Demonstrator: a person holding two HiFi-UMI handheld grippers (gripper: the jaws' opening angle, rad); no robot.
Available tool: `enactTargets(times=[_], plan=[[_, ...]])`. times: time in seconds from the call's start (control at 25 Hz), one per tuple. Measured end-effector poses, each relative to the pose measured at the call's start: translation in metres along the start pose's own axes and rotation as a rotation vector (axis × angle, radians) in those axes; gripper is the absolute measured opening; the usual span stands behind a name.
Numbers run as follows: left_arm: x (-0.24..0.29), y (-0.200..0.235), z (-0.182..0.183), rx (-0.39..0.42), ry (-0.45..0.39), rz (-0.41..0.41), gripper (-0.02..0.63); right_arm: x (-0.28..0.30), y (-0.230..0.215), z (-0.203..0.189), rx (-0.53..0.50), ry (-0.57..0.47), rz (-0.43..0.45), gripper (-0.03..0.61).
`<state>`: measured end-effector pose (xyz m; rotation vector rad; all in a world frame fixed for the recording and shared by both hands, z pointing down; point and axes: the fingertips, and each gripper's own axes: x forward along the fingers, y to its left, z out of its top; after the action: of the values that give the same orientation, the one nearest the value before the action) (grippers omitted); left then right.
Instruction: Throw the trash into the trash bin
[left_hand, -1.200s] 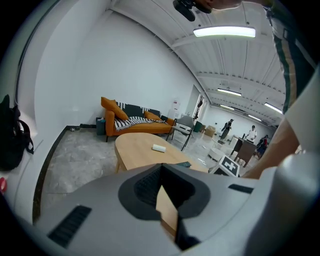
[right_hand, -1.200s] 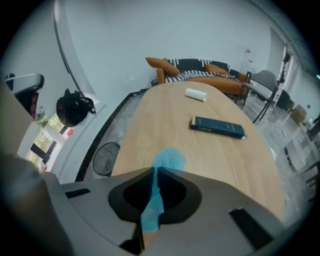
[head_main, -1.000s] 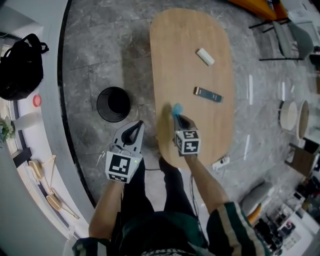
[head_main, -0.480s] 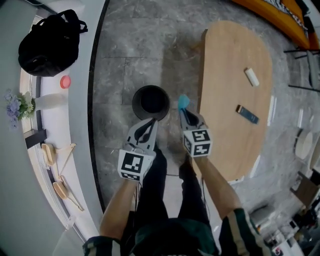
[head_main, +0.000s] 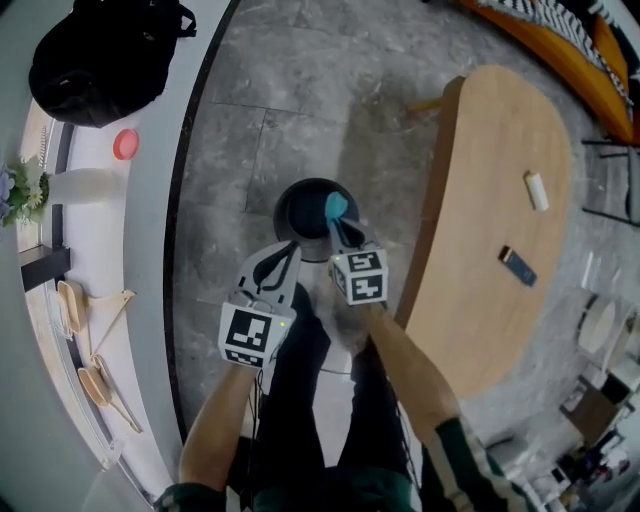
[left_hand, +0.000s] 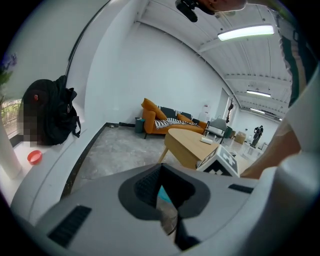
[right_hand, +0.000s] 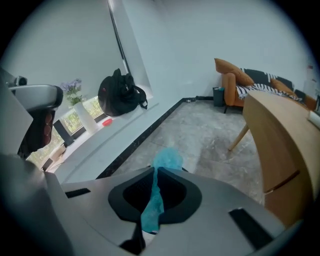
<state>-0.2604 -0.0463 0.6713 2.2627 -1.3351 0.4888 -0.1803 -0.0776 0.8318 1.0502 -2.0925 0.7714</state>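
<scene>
The right gripper (head_main: 337, 224) had its jaws closed tight on a scrap of teal trash (head_main: 336, 206). Its own view showed the scrap as a thin strip pinched between the pads, with a crumpled tuft standing out past the tips. Seen from the head, that tuft lay over the open mouth of the black trash bin (head_main: 291, 207), a round bin standing on the grey stone floor (head_main: 260, 110) near the wooden table (head_main: 500, 150). From so steep an angle it was hard to judge how far above the rim the trash hung. The left gripper (head_main: 289, 250) hovered at the bin's near edge, just beside the right one, its jaws met at the tips with nothing gripped between them. On the table, well apart from both grippers, lay a small white block (head_main: 537, 191) and a dark strip (head_main: 518, 266). A black backpack (head_main: 100, 50) and a small red disc (head_main: 125, 144) sat on the white ledge (head_main: 150, 250) along the wall.
</scene>
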Motion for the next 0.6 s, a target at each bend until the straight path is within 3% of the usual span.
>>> enactTargets(times=[0.2, 0.28, 0.4, 0.6], plan=[[-0.001, 0.019, -0.026, -0.004, 0.016, 0.000, 0.002, 0.034, 0.005, -0.021, -0.011, 0.079, -0.001, 0.012], [-0.002, 0.025, -0.035, -0.012, 0.026, 0.001, 0.002, 0.040, 0.013, -0.030, -0.043, 0.137, 0.002, 0.105], [-0.005, 0.030, -0.040, -0.025, 0.032, 0.001, 0.002, 0.045, 0.020, -0.040, -0.040, 0.195, 0.015, 0.155], [-0.010, 0.030, -0.029, -0.023, 0.036, -0.010, 0.002, 0.032, 0.023, -0.034, -0.031, 0.179, 0.013, 0.156]])
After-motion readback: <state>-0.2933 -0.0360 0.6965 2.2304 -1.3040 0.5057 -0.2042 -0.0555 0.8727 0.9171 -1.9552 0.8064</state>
